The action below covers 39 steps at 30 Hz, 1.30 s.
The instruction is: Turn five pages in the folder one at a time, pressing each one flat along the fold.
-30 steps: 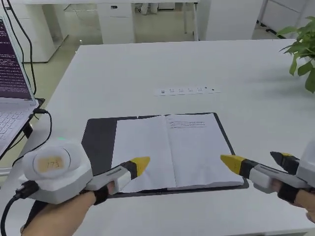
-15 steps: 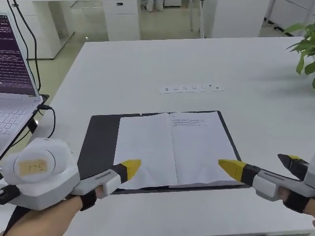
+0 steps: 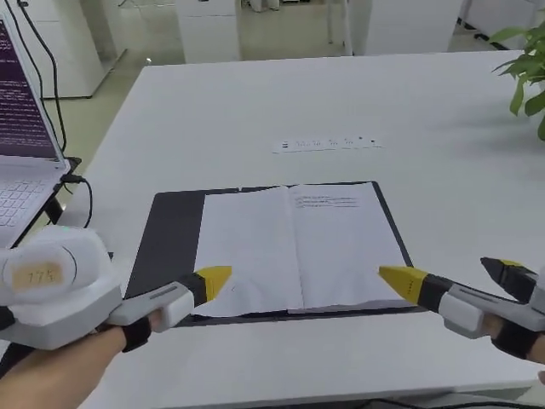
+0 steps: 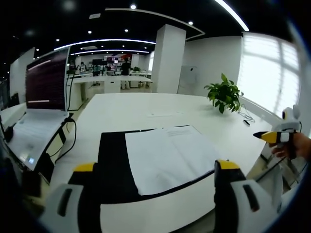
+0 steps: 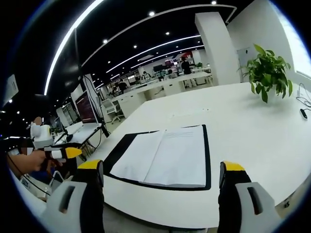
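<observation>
A big white table [image 3: 255,102] stands in a bright office. The folder [image 3: 170,243] lies on it, close to the person's edge. It is open and flat. It is black, and the black shows wide on the left side and as a thin rim around the white pages [image 3: 247,247]. The right page has a few lines of small print at the top. The left page looks blank. The fold [image 3: 294,247] runs down the middle.

The left gripper [image 4: 155,167] is held low by the folder's near left corner. In the head view, one of its yellow tips sits where the left page meets the black part. It is hard to tell if it touches. In the left gripper view its two jaws stand far apart with nothing between them, and the folder lies ahead of them.

The right gripper [image 5: 160,166] is held by the folder's near right corner. In the head view, one yellow tip is just beside the lower corner of the right page. The other tip is out to the right, over bare table. Its jaws are wide apart too and hold nothing.

Behind the folder a white power strip [image 3: 328,143] lies on the table. An open laptop [image 3: 21,128] with its screen on stands at the left. A green plant [image 3: 528,77] is at the far right.
</observation>
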{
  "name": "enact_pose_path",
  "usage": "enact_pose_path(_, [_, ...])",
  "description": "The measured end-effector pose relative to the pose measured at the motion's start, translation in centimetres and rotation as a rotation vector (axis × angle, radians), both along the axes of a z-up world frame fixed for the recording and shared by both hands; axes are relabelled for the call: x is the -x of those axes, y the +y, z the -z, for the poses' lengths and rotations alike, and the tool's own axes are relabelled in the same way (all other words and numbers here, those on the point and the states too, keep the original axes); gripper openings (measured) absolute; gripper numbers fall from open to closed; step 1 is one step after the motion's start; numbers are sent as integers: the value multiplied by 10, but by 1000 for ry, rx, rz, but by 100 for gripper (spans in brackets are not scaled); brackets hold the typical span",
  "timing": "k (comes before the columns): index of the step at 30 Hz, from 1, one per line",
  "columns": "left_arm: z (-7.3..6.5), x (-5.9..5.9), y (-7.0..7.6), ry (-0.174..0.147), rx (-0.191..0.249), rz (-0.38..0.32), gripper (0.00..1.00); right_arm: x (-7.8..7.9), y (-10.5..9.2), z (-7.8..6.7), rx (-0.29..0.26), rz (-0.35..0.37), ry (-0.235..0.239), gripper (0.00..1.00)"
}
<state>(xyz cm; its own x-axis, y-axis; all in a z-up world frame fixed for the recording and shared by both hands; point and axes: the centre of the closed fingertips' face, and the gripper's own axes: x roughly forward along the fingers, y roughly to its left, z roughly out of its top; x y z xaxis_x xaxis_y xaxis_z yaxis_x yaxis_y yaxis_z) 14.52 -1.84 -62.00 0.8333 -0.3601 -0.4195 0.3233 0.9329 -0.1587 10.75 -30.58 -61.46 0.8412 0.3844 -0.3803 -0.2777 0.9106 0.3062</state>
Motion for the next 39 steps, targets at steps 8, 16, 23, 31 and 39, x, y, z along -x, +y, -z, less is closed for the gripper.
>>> enact_pose_path(8, [20, -15, -59, 27, -2, 109, 91, 6, 1, 2, -25, -8, 4, 97])
enact_pose_path(16, [49, -30, -120, 47, -41, 256, 80, 14, 3, 8, -14, -27, -1, 94])
enact_pose_path(23, [68, -40, -160, 65, -67, 317, 75, 14, 2, 11, -17, -35, 8, 94])
enact_pose_path(31, [90, -48, -199, 78, -79, 370, 69, 7, -7, 18, -19, -23, 19, 92])
enact_pose_path(39, [114, -56, -236, 97, -63, 397, 66, -1, -10, 23, -19, -23, 35, 90])
